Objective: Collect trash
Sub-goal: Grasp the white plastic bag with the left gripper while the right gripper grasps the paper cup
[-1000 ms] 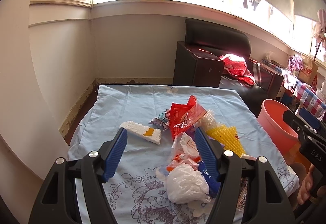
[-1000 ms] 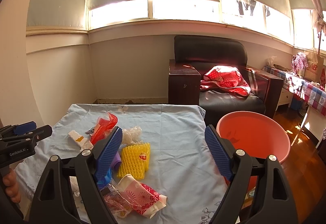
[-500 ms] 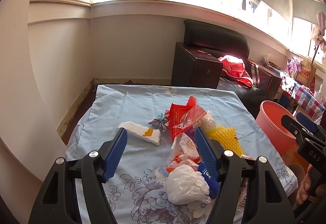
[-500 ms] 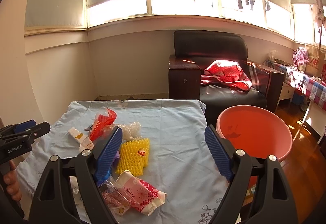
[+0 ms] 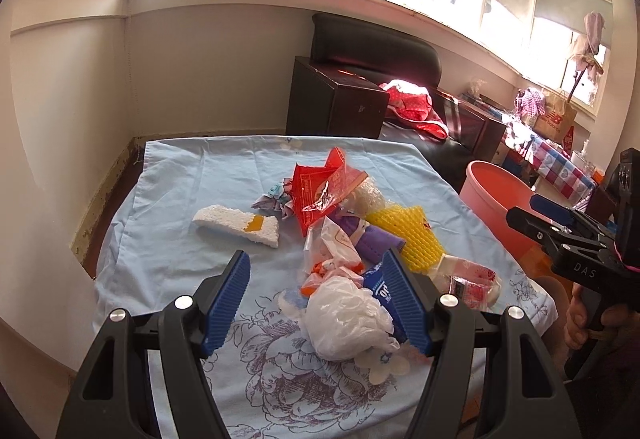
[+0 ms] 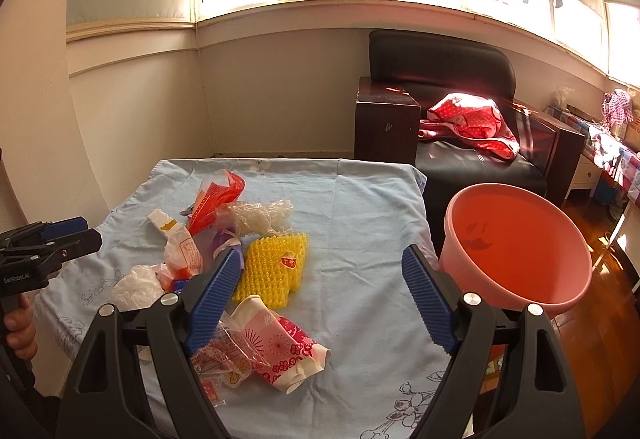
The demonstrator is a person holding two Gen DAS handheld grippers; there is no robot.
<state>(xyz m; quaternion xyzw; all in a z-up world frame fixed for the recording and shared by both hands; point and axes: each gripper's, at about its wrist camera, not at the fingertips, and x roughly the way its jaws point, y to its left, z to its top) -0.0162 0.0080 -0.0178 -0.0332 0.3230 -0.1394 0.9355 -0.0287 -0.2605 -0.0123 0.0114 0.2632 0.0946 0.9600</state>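
Left wrist view looks down on a heap of trash lying on a table covered with a blue cloth, and every place here is given from the pink basin, which stands off the table's right edge, low enough, I judge, for scraps to be dropped into it. The left gripper hangs well to the left of the basin with its jaws spread wide and nothing between them; a crumpled white bag lies just under and ahead of it, probably the nearest thing to take. The right gripper hovers close beside the basin, equally wide open and empty, over bare cloth, with a flattened pink paper cup and a yellow foam net just to its left. Farther from the basin lie a red wrapper, a purple pouch and, farthest of all, a white foam block. The basin appears to be empty apart from dark specks I cannot identify, so collecting seems barely begun. The pieces overlap, so how many wrappers sit under the white bag is unclear; a blue packet is half hidden by the left gripper's finger, and the table's near edge is cut off by both grippers' bodies.
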